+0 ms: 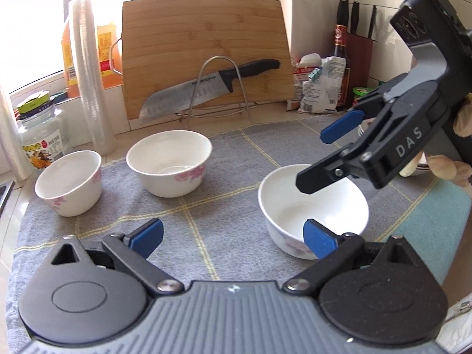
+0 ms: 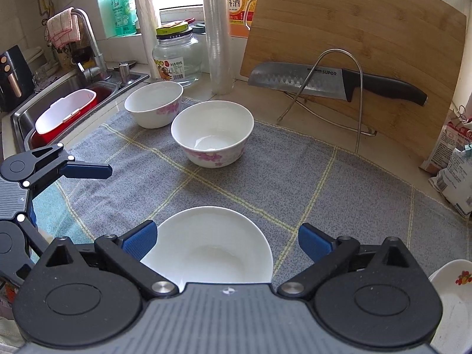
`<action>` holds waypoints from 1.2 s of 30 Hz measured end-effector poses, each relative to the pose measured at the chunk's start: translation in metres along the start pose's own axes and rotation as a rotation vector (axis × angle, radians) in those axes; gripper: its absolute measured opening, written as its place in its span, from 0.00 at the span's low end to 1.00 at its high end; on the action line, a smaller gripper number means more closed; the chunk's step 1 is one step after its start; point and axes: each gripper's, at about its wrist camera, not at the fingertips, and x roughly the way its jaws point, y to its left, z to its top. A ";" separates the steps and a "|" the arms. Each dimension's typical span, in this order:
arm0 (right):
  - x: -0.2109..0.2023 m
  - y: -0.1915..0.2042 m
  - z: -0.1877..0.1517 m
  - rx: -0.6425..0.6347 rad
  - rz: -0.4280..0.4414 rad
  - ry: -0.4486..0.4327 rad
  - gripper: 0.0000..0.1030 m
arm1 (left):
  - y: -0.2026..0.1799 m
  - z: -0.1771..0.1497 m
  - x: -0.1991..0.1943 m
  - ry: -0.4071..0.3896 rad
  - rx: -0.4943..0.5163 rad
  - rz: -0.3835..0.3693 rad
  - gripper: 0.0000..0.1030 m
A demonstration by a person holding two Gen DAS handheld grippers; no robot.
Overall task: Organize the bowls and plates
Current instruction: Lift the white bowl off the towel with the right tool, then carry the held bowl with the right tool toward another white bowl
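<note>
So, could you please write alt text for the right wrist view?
The open right claw hovers over a white bowl on a grey checked cloth. Two floral bowls sit beyond, before a knife and cutting board.

The left tool (image 1: 233,237) has its blue-padded fingers spread wide with nothing between them. The right tool (image 2: 227,240), angled steeply downward, is equally spread and grips nothing; a pale gloved hand (image 1: 460,144) holds it from behind.

Three white bowls (image 1: 169,163) are sitting on a grey cloth (image 1: 224,200) covering the worktop; the right hand-held gripper (image 1: 315,160) is hovering wide open above the bowl nearest the worktop's right edge (image 1: 295,206).
</note>
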 end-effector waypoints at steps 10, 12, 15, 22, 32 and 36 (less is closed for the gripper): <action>0.008 -0.001 0.024 -0.034 -0.009 -0.007 1.00 | 0.042 0.011 0.020 -0.015 -0.072 0.096 0.98; 0.011 -0.003 0.028 -0.037 -0.011 -0.002 1.00 | 0.045 0.012 0.026 -0.012 -0.061 0.112 0.98; 0.017 -0.005 0.035 -0.038 -0.008 0.007 1.00 | 0.049 0.014 0.034 -0.014 -0.050 0.118 0.98; 0.031 -0.004 0.054 -0.065 0.001 0.013 1.00 | 0.059 0.021 0.056 -0.007 -0.025 0.113 0.98; 0.064 -0.011 0.082 -0.071 0.048 0.041 1.00 | 0.066 0.025 0.084 0.004 0.008 0.115 0.98; 0.076 -0.012 0.087 -0.071 0.063 0.057 1.00 | 0.068 0.025 0.093 0.010 -0.003 0.100 0.98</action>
